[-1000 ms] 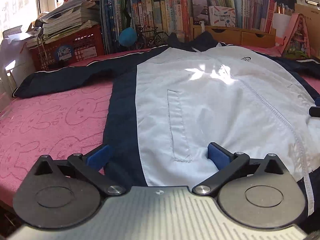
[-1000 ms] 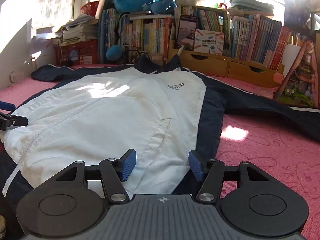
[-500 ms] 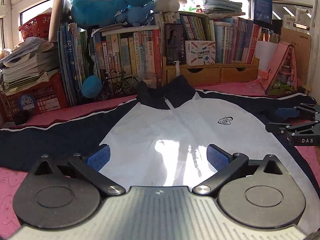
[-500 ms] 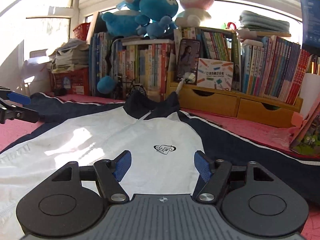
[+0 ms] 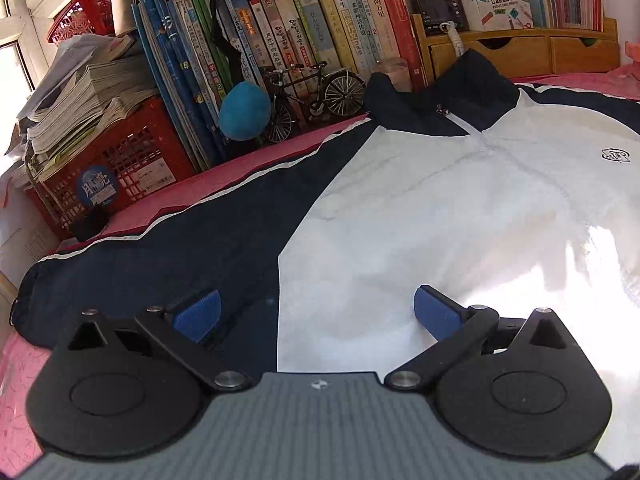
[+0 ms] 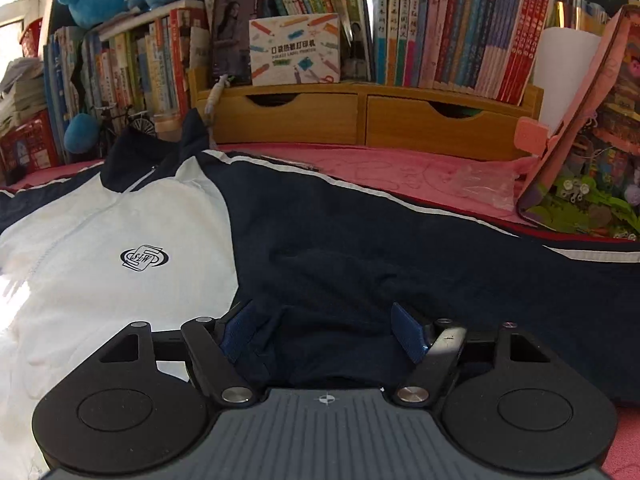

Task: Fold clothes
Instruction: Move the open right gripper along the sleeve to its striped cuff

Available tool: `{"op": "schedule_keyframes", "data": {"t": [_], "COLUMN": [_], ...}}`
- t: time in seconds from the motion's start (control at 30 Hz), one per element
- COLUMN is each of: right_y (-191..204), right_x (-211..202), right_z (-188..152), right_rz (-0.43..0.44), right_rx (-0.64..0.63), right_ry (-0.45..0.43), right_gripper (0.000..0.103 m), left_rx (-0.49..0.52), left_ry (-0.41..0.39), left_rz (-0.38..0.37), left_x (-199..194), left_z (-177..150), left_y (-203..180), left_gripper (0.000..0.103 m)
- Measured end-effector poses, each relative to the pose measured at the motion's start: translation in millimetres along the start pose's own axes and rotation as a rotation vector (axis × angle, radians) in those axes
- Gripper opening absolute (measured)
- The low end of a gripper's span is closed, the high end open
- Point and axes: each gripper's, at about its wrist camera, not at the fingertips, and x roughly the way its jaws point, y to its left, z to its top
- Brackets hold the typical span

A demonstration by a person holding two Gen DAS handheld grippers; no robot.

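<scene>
The navy-and-white zip jacket [image 5: 440, 208] lies spread front-up on a pink towel-like cover [image 6: 400, 168], collar toward the back and both sleeves stretched out sideways. The left tongs [image 5: 316, 314] are spread wide and grip nothing; they sit low over the seam where the navy left sleeve [image 5: 160, 256] meets the white chest panel, one blue pad over navy cloth and the other over white. Whether the pads touch the fabric cannot be told. The right tongs [image 6: 326, 330] are likewise spread and empty, low over the navy shoulder of the right sleeve [image 6: 400, 248], with the chest logo [image 6: 145, 258] off to their left.

Ahead of the left tongs, beyond the sleeve, a row of upright books [image 5: 280, 40] lines the back, with a small model bicycle [image 5: 312, 96] and a blue plush ball [image 5: 244, 110] just before them. To the far left stands a red plastic crate [image 5: 116, 160] carrying a stack of papers [image 5: 88, 96].

Ahead of the right tongs, a wooden two-drawer organiser [image 6: 360, 120] sits behind the collar (a label-printer box [image 6: 294, 50] rests on top), and more books [image 6: 460, 28] stand above it. Off to the right a pink pop-up book nook [image 6: 588, 152] leans close to the sleeve's far edge, with crumpled clear plastic [image 6: 484, 186] beside it.
</scene>
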Motion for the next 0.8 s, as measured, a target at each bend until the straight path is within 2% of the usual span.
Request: {"op": "schedule_keyframes", "data": {"t": [0.07, 0.27, 0.47, 0.53, 0.7, 0.8], "right_y": [-30, -72, -114, -117, -155, -191], "right_x": [2, -27, -56, -44, -22, -24], "right_z": [-4, -10, -15, -10, -12, -6], "right_rz": [-0.087, -0.123, -0.158, -0.128, -0.201, -0.365], "right_rx": [0.054, 0.132, 0.21, 0.231, 0.308, 0.29], "right_ry": [0.006, -0.046, -0.097, -0.073, 0.004, 0.058], "right_gripper": [0.075, 0.075, 0.075, 0.075, 0.073, 0.071], "left_rx": [-0.002, 0.039, 0.042, 0.048, 0.058, 0.01], "left_ry": [-0.005, -0.009, -0.031, -0.035, 0.0, 0.026], "left_rz": [0.007, 0.041, -0.048, -0.07, -0.021, -0.003], "left_x": [-1, -6, -20, -24, -21, -19], "left_z": [-2, 0, 11, 13, 0, -6], "left_y": [3, -7, -22, -28, -22, -7], "left_gripper": [0.103, 0.103, 0.103, 0.103, 0.103, 0.103]}}
